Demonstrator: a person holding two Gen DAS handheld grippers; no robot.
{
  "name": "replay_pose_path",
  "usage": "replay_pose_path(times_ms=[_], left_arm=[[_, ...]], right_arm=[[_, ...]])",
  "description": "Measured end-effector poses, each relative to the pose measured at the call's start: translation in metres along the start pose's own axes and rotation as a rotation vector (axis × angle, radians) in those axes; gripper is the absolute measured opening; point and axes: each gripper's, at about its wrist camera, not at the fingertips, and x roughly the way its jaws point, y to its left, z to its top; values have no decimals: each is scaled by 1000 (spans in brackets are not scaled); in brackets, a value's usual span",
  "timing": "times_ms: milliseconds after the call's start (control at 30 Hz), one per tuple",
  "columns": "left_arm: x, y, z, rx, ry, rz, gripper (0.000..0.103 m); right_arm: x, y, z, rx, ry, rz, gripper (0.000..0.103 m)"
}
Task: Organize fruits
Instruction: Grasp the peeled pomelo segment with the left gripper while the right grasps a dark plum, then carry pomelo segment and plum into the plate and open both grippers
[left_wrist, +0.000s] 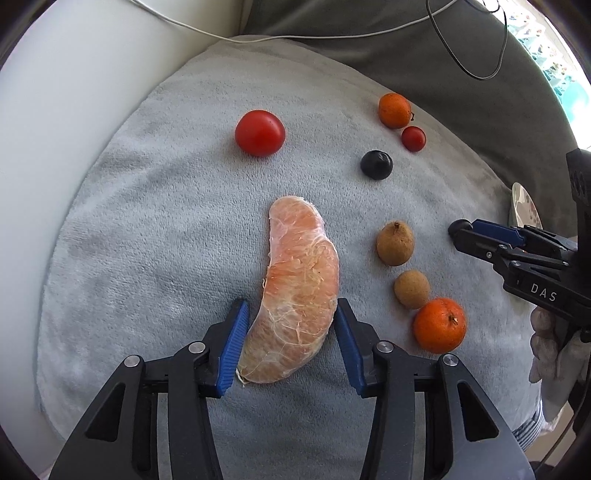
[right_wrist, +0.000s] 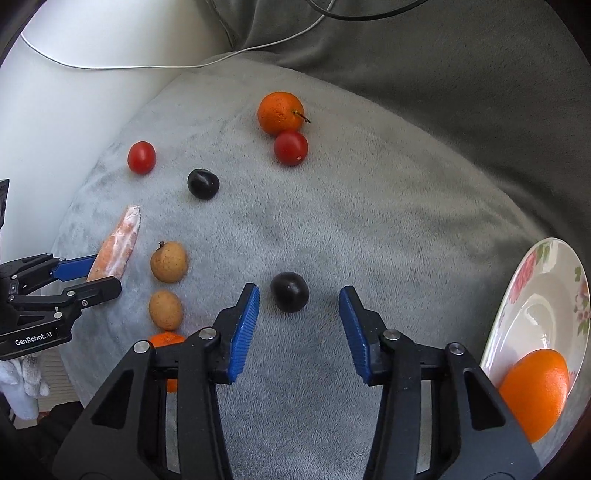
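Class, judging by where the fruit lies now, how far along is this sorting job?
Barely started. Done: one orange lies on the floral plate. In hand: the left tool straddles the grapefruit segment; the right tool frames a dark plum, not gripped. Left: the other fruits on the towel.

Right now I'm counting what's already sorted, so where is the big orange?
In the right wrist view the big orange lies on the floral plate at the lower right edge, right of the right gripper and apart from the other fruit.
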Motion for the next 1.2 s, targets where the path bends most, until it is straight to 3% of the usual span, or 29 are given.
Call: replay_pose_path(times_ms=[400,567,1200], left_arm=[[-9,7,-7,-10,-27,-25,43],[-15,6,-9,-8,-42,-37,37],[-42,1,-7,-14,-93,-80,36]], right_arm=[[6,5,2,-24,6,-6,22],[1,6,1,-26,-9,-5,21],[-35,-7,-5,24,-85,5,20]])
